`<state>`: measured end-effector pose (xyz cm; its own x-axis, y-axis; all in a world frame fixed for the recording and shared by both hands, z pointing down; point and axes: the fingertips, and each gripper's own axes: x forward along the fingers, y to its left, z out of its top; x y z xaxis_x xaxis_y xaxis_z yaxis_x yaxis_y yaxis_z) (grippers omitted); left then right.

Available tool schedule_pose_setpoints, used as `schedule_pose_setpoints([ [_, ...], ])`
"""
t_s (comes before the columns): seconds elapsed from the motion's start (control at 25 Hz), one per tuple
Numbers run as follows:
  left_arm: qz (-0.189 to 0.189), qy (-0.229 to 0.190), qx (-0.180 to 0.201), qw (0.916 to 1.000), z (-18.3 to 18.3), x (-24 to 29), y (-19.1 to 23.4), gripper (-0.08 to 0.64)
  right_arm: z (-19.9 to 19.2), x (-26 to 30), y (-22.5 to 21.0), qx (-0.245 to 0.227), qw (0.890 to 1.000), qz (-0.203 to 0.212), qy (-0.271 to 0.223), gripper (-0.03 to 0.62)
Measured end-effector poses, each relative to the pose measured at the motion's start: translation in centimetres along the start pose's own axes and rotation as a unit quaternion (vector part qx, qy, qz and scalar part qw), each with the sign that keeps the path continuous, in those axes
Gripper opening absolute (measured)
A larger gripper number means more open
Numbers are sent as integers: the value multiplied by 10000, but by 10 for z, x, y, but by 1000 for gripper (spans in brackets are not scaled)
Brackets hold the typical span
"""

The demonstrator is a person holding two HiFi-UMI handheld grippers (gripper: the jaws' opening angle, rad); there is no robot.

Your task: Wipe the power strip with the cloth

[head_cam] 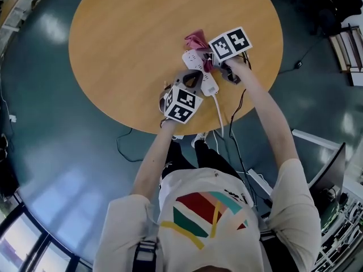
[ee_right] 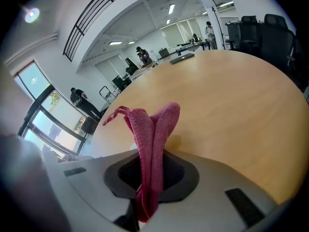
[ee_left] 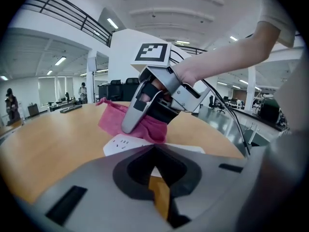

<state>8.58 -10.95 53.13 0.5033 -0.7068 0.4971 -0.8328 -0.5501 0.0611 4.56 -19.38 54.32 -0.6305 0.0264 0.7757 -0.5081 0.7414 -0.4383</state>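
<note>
The white power strip [head_cam: 194, 60] lies on the round wooden table [head_cam: 125, 38] near its front edge. My left gripper [head_cam: 191, 79] is shut on the strip's near end; in the left gripper view the strip [ee_left: 120, 144] runs away from the closed jaws [ee_left: 155, 166]. A pink cloth [head_cam: 195, 39] is pinched in my right gripper [head_cam: 209, 60], which is shut on it and presses it onto the strip's far part. In the right gripper view the cloth [ee_right: 154, 129] stands up folded out of the jaws [ee_right: 145, 197]. The left gripper view has the right gripper [ee_left: 137, 124] over the cloth [ee_left: 113, 120].
The strip's white cord [head_cam: 219, 113] drops over the table edge, beside a black cable [head_cam: 238, 109]. Bare tabletop spreads to the left and back. Dark floor surrounds the table, with equipment [head_cam: 349, 44] at the right. People stand far off in the hall [ee_right: 79, 100].
</note>
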Motion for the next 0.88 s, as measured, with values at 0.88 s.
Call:
schedule_pose_setpoints([
  [0.88, 354, 125, -1, 9993, 3, 4, 61, 41, -8, 1, 11, -22, 9990, 240, 377, 39],
])
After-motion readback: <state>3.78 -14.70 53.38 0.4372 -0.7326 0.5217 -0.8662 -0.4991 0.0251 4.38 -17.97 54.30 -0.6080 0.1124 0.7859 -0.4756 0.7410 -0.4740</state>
